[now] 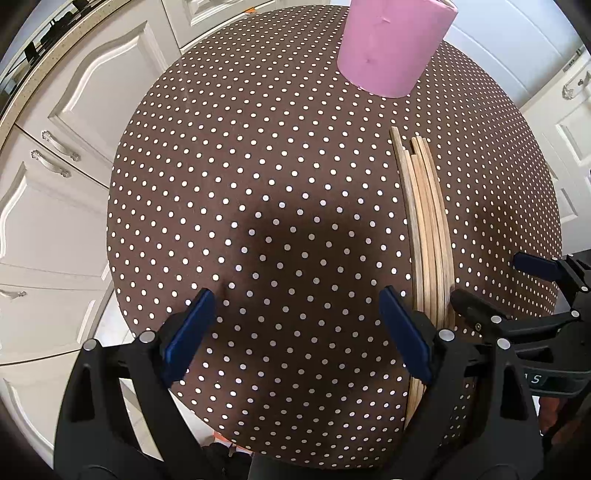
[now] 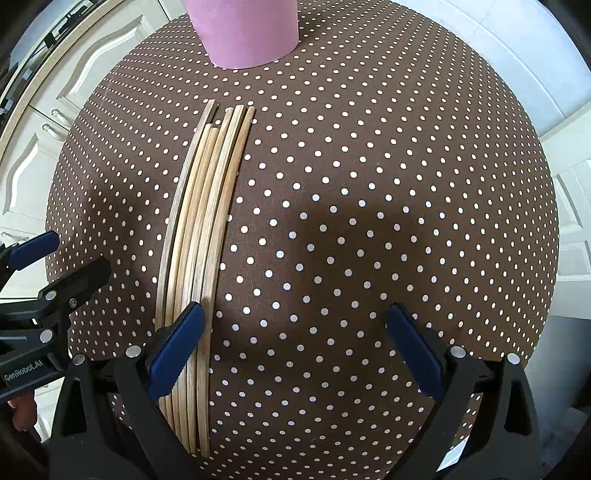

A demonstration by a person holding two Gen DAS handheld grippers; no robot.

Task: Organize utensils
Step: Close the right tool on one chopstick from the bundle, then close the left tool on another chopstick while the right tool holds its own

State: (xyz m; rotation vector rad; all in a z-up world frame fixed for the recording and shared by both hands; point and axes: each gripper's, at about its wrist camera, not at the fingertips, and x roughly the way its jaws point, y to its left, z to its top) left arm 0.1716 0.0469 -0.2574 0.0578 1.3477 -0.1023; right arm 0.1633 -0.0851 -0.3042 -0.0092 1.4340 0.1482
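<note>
We see the bundle of wooden chopsticks (image 2: 201, 236) lying flat on the dotted bench (image 2: 369, 221), short of the pink cup (image 2: 243, 33), whose inside we cannot see. Our left claw (image 1: 295, 332) and right claw (image 2: 295, 347) hover on either side of the bundle, both spread wide and holding nothing.

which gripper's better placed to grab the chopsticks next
Likely the right gripper: its open jaws already have one finger over the chopsticks. The left gripper, also open, has them just outside its right finger.

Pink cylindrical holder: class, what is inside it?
Its inside cannot be seen. The pink holder shows only its outer wall; the wooden chopsticks all lie outside on the polka-dot tablecloth.
</note>
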